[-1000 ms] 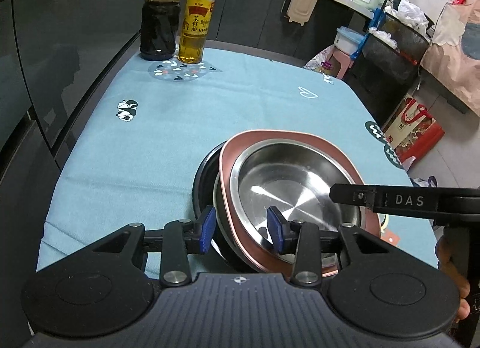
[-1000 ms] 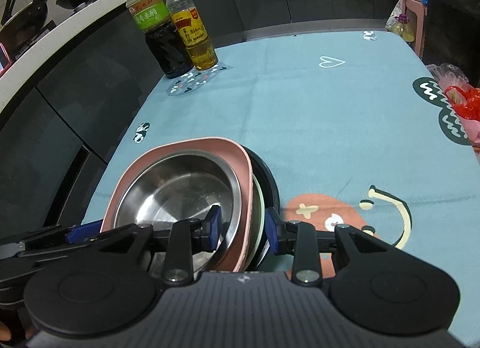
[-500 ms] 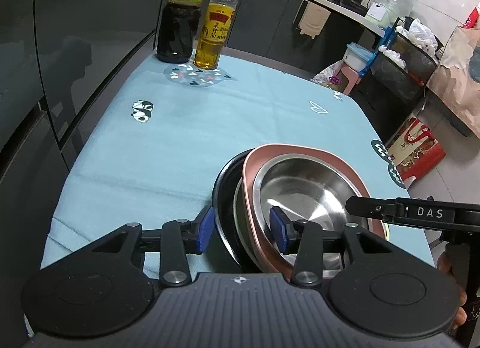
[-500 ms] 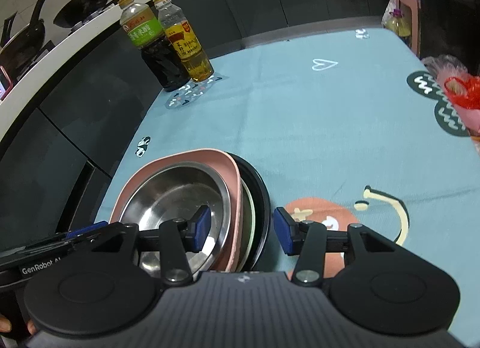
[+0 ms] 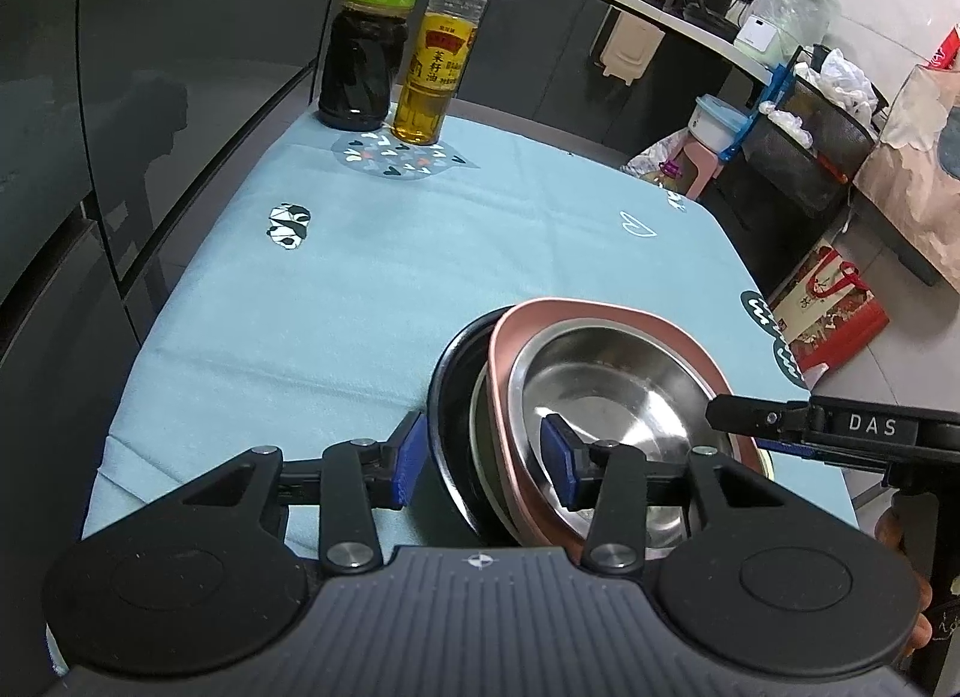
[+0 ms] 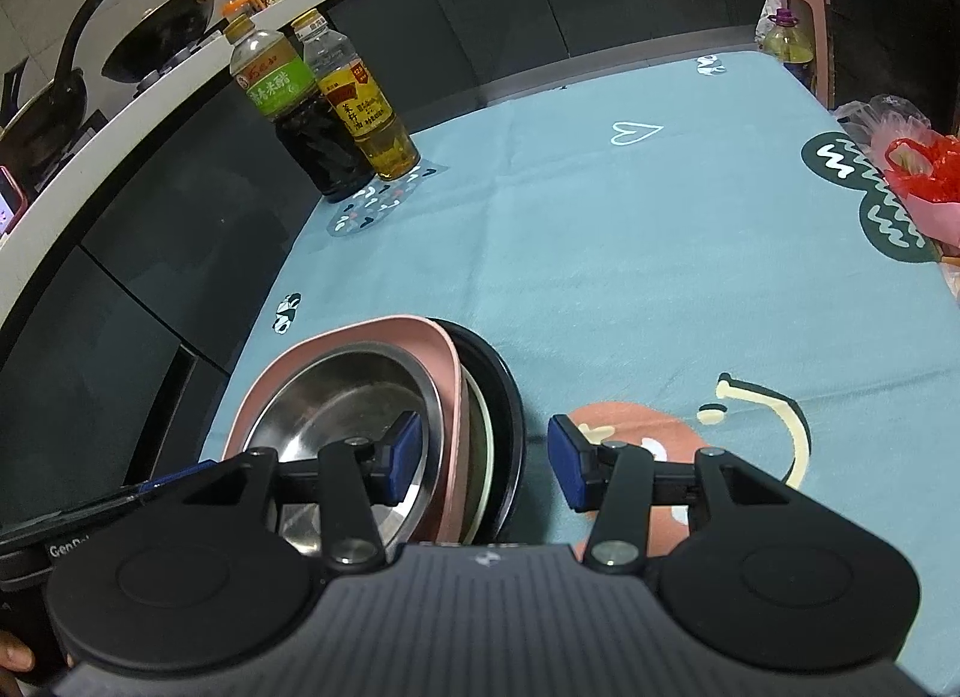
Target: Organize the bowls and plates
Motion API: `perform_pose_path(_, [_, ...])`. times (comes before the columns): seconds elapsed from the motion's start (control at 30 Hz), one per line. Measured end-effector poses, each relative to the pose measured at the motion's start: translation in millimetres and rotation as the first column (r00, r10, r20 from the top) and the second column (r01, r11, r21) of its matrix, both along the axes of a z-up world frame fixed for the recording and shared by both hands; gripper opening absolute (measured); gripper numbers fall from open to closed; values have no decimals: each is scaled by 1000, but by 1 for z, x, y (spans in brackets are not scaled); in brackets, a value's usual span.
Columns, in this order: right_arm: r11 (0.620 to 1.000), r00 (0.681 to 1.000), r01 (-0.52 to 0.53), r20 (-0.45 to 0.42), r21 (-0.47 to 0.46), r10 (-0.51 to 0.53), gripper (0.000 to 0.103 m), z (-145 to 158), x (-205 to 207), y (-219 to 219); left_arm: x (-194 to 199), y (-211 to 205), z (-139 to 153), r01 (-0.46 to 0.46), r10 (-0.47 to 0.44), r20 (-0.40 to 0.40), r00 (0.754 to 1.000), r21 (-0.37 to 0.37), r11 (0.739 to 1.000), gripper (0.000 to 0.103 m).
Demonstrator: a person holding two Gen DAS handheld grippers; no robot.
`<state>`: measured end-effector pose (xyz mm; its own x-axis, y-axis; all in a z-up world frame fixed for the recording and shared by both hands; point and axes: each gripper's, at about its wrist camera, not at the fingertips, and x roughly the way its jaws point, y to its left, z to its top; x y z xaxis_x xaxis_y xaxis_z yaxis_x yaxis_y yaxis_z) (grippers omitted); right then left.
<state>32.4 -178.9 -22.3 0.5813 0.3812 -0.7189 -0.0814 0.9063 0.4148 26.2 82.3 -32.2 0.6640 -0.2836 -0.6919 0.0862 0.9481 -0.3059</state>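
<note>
Straddling: left gripper (image 5: 483, 469) and right gripper (image 6: 486, 463) each stand with fingers apart across opposite rims of the nested stack, none pressing that I can see.
Left fingers: one blue pad (image 5: 408, 460) outside the black dish (image 5: 444, 427), the other inside the steel bowl (image 5: 606, 391).
Right fingers: one pad (image 6: 402, 457) in the steel bowl, one clear over the tablecloth (image 6: 600, 253).
Stack: steel bowl inside pink plate (image 6: 336, 340), over a pale dish and the black dish, at the table's near edge.
Key relation: stack lies directly between both grippers, equally near.
Far corner: two bottles (image 5: 402, 30), well apart.
</note>
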Motion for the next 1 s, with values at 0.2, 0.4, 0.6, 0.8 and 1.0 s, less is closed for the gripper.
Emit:
perform_pose_path(0.2, [1000, 1000, -2, -18, 21, 2, 39, -4, 2, -4, 0, 5, -2, -15, 15, -7, 1000, -24, 1000, 43])
perform_pose_path(0.4, [999, 1000, -2, -23, 36, 3, 39, -4, 4, -6, 1, 5, -3, -14, 14, -10, 1000, -29, 999, 44])
perform_pose_path(0.6, [999, 1000, 1, -25, 53, 0, 40, -5, 5, -9, 1, 6, -4, -12, 12, -15, 1000, -36, 999, 44])
perform_pose_path(0.8, [998, 1000, -1, -28, 58, 2, 40, -5, 5, -10, 4, 7, -5, -14, 14, -20, 1000, -41, 999, 46])
perform_pose_path(1.0, [998, 999, -6, -36, 67, 8, 42, -7, 5, -12, 7, 7, -8, -6, 4, -41, 999, -62, 998, 47])
